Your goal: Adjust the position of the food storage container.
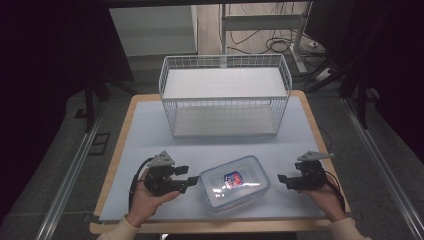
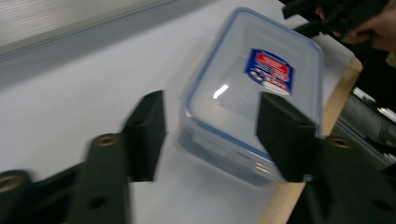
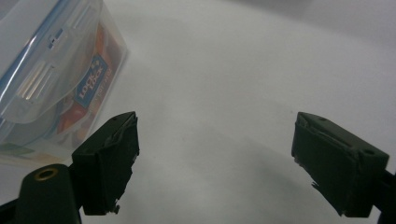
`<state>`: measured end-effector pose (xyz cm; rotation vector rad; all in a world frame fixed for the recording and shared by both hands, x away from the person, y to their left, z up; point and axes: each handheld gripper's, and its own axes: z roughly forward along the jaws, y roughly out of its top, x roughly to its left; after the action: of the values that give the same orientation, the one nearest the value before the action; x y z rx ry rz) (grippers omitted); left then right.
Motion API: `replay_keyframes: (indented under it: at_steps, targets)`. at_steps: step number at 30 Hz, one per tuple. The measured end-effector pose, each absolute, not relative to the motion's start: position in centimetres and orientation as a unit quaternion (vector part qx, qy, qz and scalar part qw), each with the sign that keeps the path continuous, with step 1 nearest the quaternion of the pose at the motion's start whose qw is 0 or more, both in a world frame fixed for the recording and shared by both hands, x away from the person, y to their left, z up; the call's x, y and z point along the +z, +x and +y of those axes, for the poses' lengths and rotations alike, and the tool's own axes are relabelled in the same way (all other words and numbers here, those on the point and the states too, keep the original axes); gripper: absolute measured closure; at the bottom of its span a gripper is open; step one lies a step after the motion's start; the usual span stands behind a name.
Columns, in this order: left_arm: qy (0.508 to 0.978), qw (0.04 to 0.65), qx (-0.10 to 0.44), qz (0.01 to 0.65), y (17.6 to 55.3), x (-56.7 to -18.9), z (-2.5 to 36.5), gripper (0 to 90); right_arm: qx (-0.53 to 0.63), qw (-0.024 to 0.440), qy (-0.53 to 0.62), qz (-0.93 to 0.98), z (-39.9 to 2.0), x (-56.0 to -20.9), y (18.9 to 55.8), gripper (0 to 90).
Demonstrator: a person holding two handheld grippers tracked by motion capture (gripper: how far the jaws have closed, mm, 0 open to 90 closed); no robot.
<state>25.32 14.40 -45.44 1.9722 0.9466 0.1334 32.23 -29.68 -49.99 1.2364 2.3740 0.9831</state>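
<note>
Both grippers [image 1: 192,179] [image 1: 281,180] flank the container [image 1: 235,183], seemingly clear; basket [image 1: 225,95] behind.

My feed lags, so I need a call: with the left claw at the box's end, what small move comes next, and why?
Probably ease the left claw a little further onto the box before it closes. In the left gripper view its jaws straddle the near end, one pad overlapping the lid's corner, the other still beside the box, apart from it. The right claw waits open, off the far end.

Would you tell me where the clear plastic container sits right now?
In the high view, the container lies on the table's near edge, between the left gripper and right gripper, in front of the wire basket.
</note>
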Motion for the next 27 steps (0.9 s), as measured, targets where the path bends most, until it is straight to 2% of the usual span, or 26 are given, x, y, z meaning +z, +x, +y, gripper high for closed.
replay_keyframes:
  at_steps: [5,10,27]
  targets:
    - [0.818,0.45,0.037,0.357,24.7,-45.0,13.0,75.5,0.343,0.144,0.432,0.821,-29.7,-49.9,32.2,15.3]
    - [0.838,0.442,0.01,0.321,23.8,-44.6,10.9,89.1,0.343,0.146,0.43,0.822,-29.7,-49.9,32.2,15.3]
    - [0.89,0.389,-0.026,0.237,20.2,-46.2,4.4,90.0,0.345,0.151,0.435,0.818,-29.7,-49.8,32.1,15.8]
